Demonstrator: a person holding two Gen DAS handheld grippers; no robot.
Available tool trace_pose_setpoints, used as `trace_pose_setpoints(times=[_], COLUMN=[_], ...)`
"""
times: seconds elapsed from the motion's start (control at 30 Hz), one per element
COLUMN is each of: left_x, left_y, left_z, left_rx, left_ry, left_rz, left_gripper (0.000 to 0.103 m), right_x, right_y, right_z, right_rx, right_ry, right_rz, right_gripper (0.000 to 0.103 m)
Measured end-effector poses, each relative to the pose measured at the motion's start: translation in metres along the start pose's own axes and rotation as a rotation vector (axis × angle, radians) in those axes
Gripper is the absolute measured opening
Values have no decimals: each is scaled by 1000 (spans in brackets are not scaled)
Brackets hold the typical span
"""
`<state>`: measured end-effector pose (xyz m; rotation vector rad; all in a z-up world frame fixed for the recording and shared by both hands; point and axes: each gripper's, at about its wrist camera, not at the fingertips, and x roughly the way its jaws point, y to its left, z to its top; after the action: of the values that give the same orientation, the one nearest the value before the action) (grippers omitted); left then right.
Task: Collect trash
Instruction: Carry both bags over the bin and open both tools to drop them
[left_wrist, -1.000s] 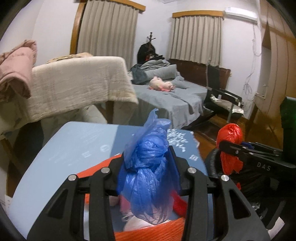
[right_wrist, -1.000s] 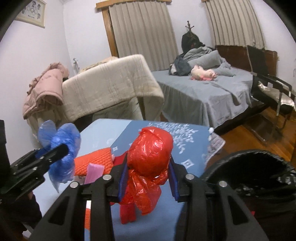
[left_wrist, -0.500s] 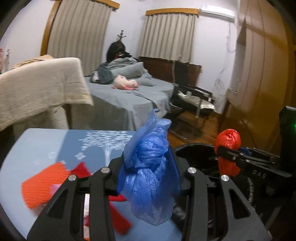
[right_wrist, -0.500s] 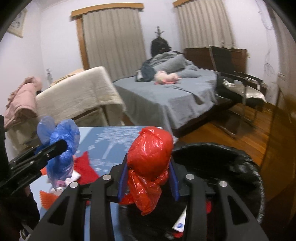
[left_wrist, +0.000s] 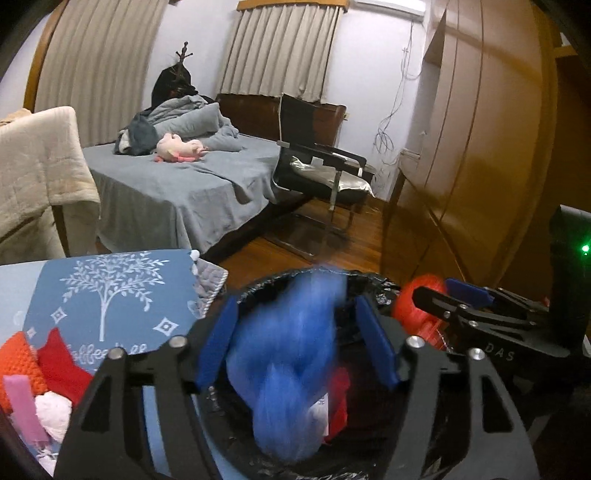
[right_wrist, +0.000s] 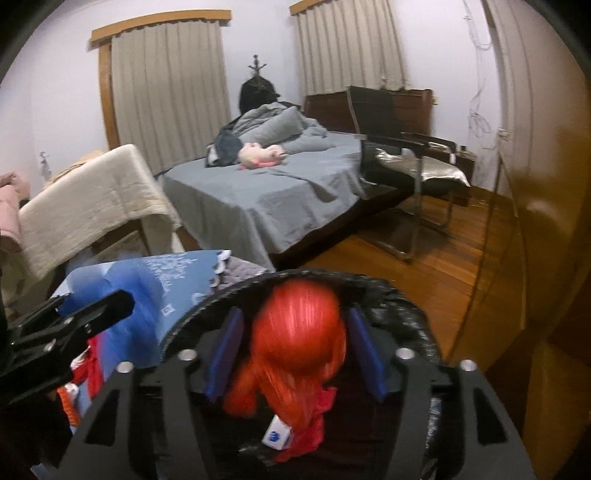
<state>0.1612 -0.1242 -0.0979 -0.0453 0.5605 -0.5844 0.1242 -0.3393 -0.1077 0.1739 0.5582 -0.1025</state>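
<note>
Both sets of fingers are opening: blue bag (left_wrist: 291, 373) and red bag (right_wrist: 299, 343), light, soft crumpled plastic, slip free over the bin (right_wrist: 399, 295).

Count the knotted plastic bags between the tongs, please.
2. The blue knotted plastic bag is between the opening left tongs; the red knotted plastic bag is between the opening right tongs. Both are above the black-lined bin; others may be hidden inside.
</note>
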Motion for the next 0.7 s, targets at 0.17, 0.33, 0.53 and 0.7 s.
trace_pose_setpoints(times=[0.17, 0.33, 0.53, 0.7], left_x=[-6, -27, -61, -89], left_y=[9, 24, 57, 86], left_z=[-6, -9, -21, -33], left_rx=[5, 23, -4, -25], left_ry=[-1, -10, -15, -22], left_rz=[44, 129, 246, 350], left_gripper=[77, 85, 86, 86], right_x=[-5, -5, 1, 7], right_y=[-2, 14, 53, 95], right_z=[-1, -1, -6, -12], right_rx=[-2, -11, -51, -95], right_ry=[-34, -31, -16, -1], right_rz=[-29, 1, 75, 150], right_gripper=[95, 97, 97, 97])
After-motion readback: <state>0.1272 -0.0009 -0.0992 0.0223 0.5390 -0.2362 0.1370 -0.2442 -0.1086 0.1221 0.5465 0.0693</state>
